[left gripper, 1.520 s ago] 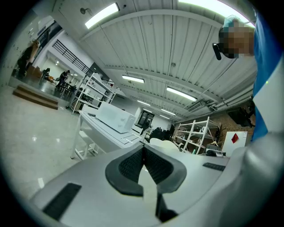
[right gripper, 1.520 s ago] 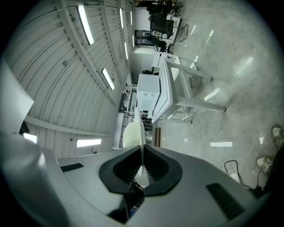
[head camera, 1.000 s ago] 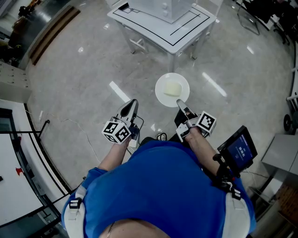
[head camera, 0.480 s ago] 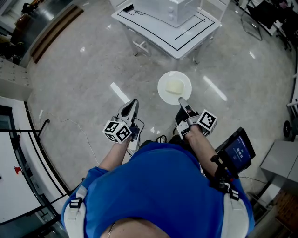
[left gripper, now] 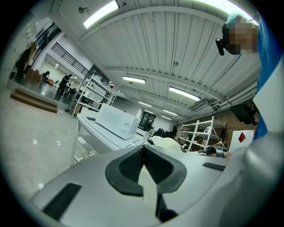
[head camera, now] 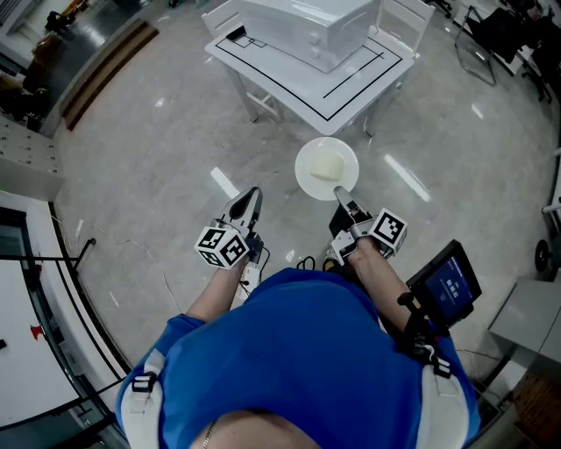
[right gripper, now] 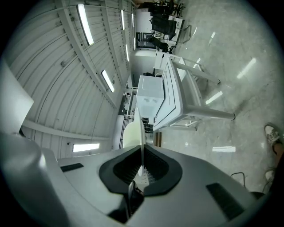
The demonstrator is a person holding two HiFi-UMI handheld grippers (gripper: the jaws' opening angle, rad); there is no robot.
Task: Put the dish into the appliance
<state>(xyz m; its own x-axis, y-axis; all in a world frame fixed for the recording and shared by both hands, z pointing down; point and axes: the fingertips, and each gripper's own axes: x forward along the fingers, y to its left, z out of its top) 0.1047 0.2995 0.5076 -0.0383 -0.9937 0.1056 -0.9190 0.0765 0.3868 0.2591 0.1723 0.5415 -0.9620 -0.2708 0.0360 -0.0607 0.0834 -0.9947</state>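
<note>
A white plate (head camera: 316,180) with a pale yellow lump (head camera: 326,164) on it hangs level over the floor. My right gripper (head camera: 340,192) is shut on the plate's near rim. In the right gripper view the plate (right gripper: 141,126) shows edge-on between the pads. My left gripper (head camera: 253,195) is shut with nothing in it, and its pads (left gripper: 133,166) meet. The white microwave (head camera: 302,22) stands on a white table (head camera: 289,88) ahead, its door shut. The microwave (left gripper: 117,123) also appears in the left gripper view and the microwave (right gripper: 150,99) in the right gripper view.
The table top carries a black outline round the microwave. A white chair (head camera: 399,17) stands behind the table. A small screen (head camera: 450,282) hangs at the person's right hip. A black rail (head camera: 53,254) runs along the left, and shelving (left gripper: 199,133) stands far off.
Both grippers have moved forward over the floor toward the table, which now sits lower and nearer in the head view. The plate stays in the right gripper's grip.
</note>
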